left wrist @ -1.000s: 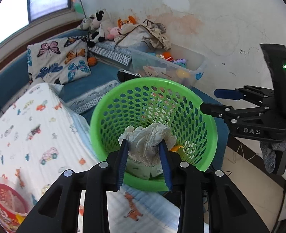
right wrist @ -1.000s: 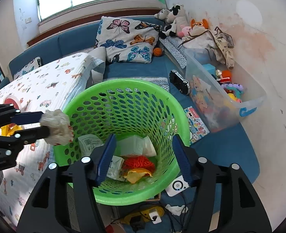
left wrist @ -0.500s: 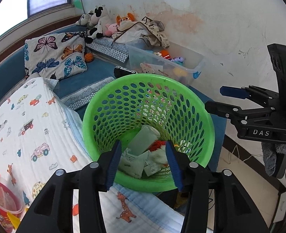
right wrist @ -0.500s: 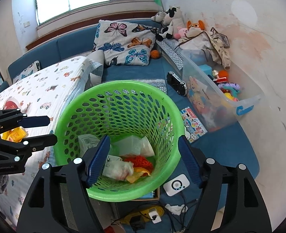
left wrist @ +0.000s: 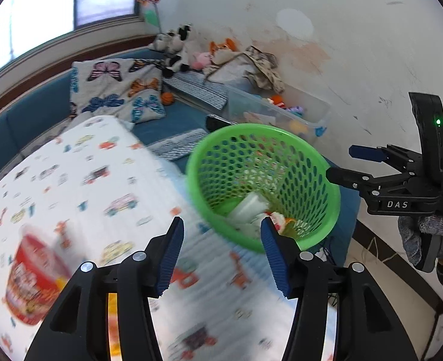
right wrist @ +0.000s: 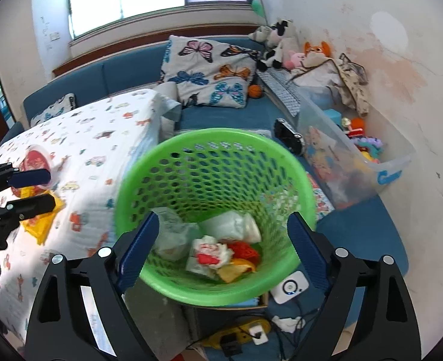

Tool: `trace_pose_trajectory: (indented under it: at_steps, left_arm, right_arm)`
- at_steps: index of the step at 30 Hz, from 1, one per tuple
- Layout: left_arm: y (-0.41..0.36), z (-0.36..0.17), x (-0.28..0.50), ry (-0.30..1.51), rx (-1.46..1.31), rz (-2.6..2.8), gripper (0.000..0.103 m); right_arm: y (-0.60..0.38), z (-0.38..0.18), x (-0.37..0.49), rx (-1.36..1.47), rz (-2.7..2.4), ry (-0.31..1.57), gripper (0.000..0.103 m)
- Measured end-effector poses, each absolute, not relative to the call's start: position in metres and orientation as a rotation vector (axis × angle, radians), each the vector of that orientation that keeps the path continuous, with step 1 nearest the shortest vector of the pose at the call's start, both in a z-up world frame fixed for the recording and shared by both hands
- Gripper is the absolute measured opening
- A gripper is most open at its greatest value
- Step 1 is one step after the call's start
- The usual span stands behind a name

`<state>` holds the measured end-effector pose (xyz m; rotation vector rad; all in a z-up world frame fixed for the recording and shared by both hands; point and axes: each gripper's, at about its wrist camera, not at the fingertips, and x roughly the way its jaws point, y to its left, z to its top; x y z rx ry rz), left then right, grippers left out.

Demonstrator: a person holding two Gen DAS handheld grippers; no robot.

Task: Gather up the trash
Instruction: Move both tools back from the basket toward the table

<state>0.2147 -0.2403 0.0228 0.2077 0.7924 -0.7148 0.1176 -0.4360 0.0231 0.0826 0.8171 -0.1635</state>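
Observation:
A green perforated basket [right wrist: 173, 150] stands beside the table and holds crumpled paper [right wrist: 210, 251], a clear plastic bottle [right wrist: 230, 225] and other scraps; it also shows in the left wrist view [left wrist: 326, 168]. My left gripper [left wrist: 221, 251] is open and empty over the patterned tablecloth [left wrist: 71, 180], left of the basket. My right gripper [right wrist: 221, 254] is open and empty above the basket's near rim. A red noodle cup [left wrist: 33, 282] stands on the table, and a yellow wrapper [right wrist: 42, 219] lies near it.
A clear bin of toys [right wrist: 356, 156] lines the wall on the blue couch [right wrist: 221, 117], with a butterfly pillow [right wrist: 209, 72] and plush toys [right wrist: 278, 45] behind. A white device [right wrist: 290, 285] and cables lie on the floor under the basket.
My left gripper let the crumpled paper drop into the basket, opened wide and swung left over the table. My right gripper opened wider above the basket.

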Motion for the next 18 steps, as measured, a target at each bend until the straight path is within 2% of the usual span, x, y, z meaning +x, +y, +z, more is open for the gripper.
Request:
trace_pose_trajectory:
  at_steps: [18]
  left_arm:
    - [-0.088, 0.025, 0.166, 0.738, 0.155, -0.478, 0.058]
  right_arm:
    - [-0.307, 0.014, 0.143, 0.028, 0.067, 0.829, 0.09]
